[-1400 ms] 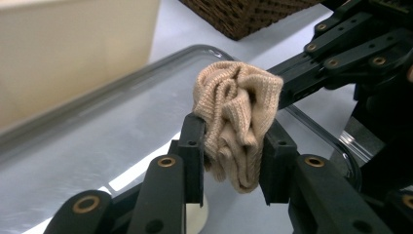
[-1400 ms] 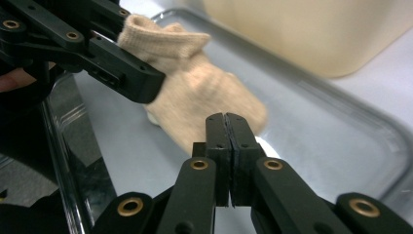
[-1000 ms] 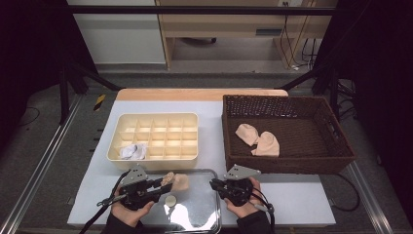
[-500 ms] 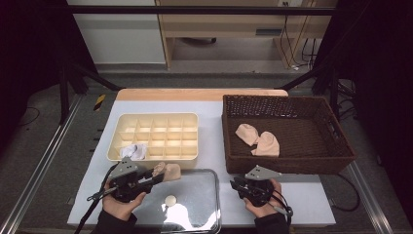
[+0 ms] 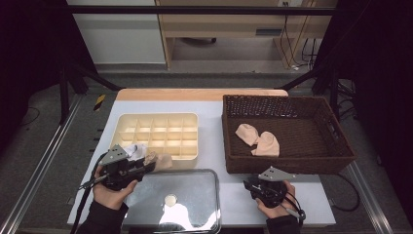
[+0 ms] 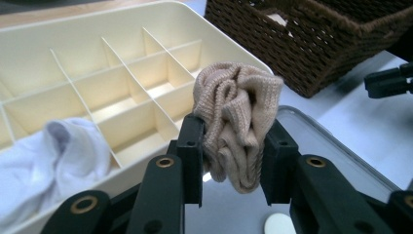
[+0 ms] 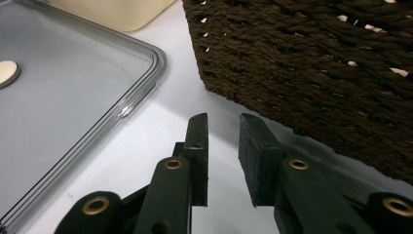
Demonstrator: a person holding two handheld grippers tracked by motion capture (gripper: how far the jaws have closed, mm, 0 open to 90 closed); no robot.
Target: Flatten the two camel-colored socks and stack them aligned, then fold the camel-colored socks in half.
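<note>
Left gripper view caught the left gripper [image 6: 233, 146] clamping a bunched beige sock [image 6: 237, 122], the compartment tray [image 6: 63, 73] just beyond; right gripper [image 7: 223, 161] empty, jaws just parted narrowly

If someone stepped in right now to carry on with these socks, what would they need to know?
Left tool: shut on a bunched beige sock, held by the near edge of the cream divider tray.
Right tool: nothing between its jaws, which have just been opening, beside the wicker basket.
Done: a white sock lies in a near tray compartment.
Left: place the held sock in a compartment; two beige socks wait in the basket. The clear lid lies in front.
</note>
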